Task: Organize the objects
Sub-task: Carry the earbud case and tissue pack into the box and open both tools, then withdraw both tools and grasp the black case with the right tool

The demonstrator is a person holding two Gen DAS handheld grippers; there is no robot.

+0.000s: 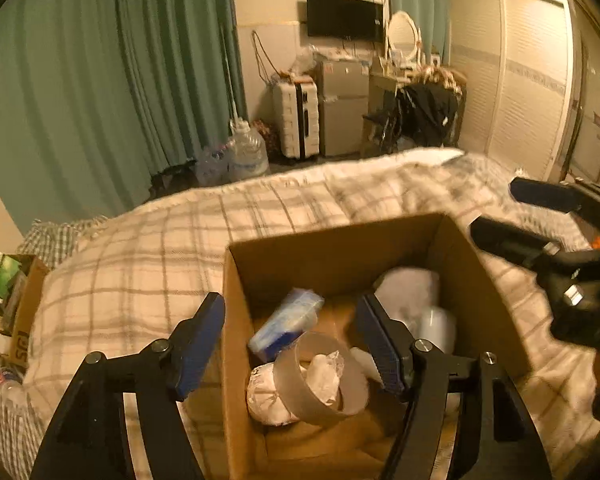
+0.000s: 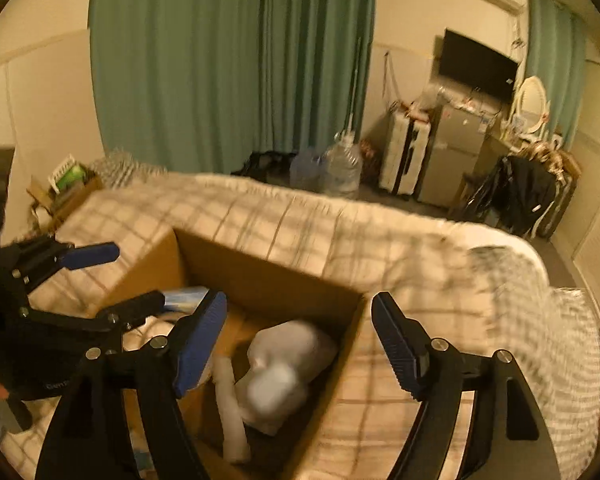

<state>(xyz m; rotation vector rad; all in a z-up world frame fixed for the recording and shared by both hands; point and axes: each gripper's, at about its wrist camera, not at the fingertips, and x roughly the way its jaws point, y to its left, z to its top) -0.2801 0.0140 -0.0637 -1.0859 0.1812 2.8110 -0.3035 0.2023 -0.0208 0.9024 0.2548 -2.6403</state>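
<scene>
An open cardboard box (image 1: 340,248) sits on a plaid bed. In the left wrist view it holds a clear tape roll (image 1: 320,376), a blue-and-white packet (image 1: 288,324), a white crumpled wrap (image 1: 264,396) and white items (image 1: 416,300). My left gripper (image 1: 292,340) is open and empty, its jaws straddling the box's left wall. My right gripper (image 2: 300,340) is open and empty, straddling the box's right wall (image 2: 340,344) above a white bottle (image 2: 272,392). The right gripper also shows at the right of the left wrist view (image 1: 540,220); the left gripper shows at the left of the right wrist view (image 2: 100,280).
The plaid blanket (image 1: 140,272) covers the bed. A small carton with a green packet (image 1: 8,280) stands at the bed's left. Beyond the bed are green curtains (image 1: 100,80), a water jug (image 1: 248,152), a suitcase (image 1: 296,116), a small fridge (image 1: 342,104) and a wardrobe (image 1: 520,80).
</scene>
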